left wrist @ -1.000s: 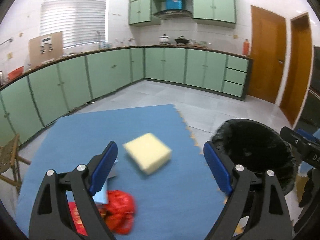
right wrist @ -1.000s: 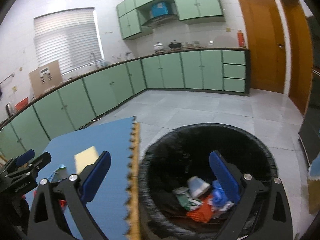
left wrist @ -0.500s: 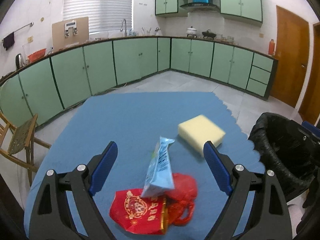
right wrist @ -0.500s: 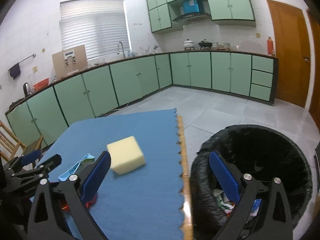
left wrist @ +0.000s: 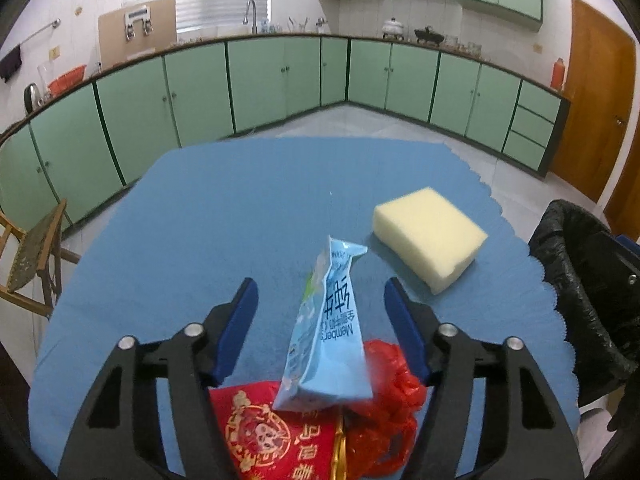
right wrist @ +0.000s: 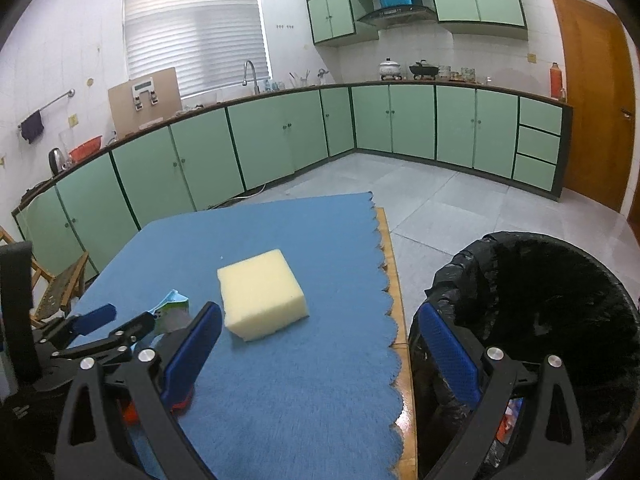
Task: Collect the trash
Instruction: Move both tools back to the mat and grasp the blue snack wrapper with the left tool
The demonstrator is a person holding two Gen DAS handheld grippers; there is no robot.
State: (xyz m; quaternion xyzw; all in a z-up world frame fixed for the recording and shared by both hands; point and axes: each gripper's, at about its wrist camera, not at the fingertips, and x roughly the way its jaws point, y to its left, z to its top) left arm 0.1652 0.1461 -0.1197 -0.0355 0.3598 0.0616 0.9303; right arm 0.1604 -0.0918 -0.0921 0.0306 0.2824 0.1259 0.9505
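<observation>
A light blue milk carton (left wrist: 328, 332) stands tilted on the blue mat (left wrist: 240, 208), between the open jaws of my left gripper (left wrist: 320, 308); neither finger touches it. Red packaging (left wrist: 280, 436) and a crumpled red bag (left wrist: 388, 396) lie under and beside the carton. A yellow sponge (left wrist: 428, 240) lies to the right; it also shows in the right wrist view (right wrist: 262, 294). My right gripper (right wrist: 320, 344) is open and empty over the mat's right edge. The black-lined trash bin (right wrist: 544, 312) stands right of the table.
A wooden folding chair (left wrist: 32, 256) stands left of the table. Green cabinets (right wrist: 280, 140) line the far walls. Wooden doors (right wrist: 592, 100) are at the right. The table's wooden edge (right wrist: 396, 300) shows beside the mat.
My left gripper has swung left from the bin side and come in around the blue carton, its jaws narrower. My right gripper has moved from above the bin towards the table.
</observation>
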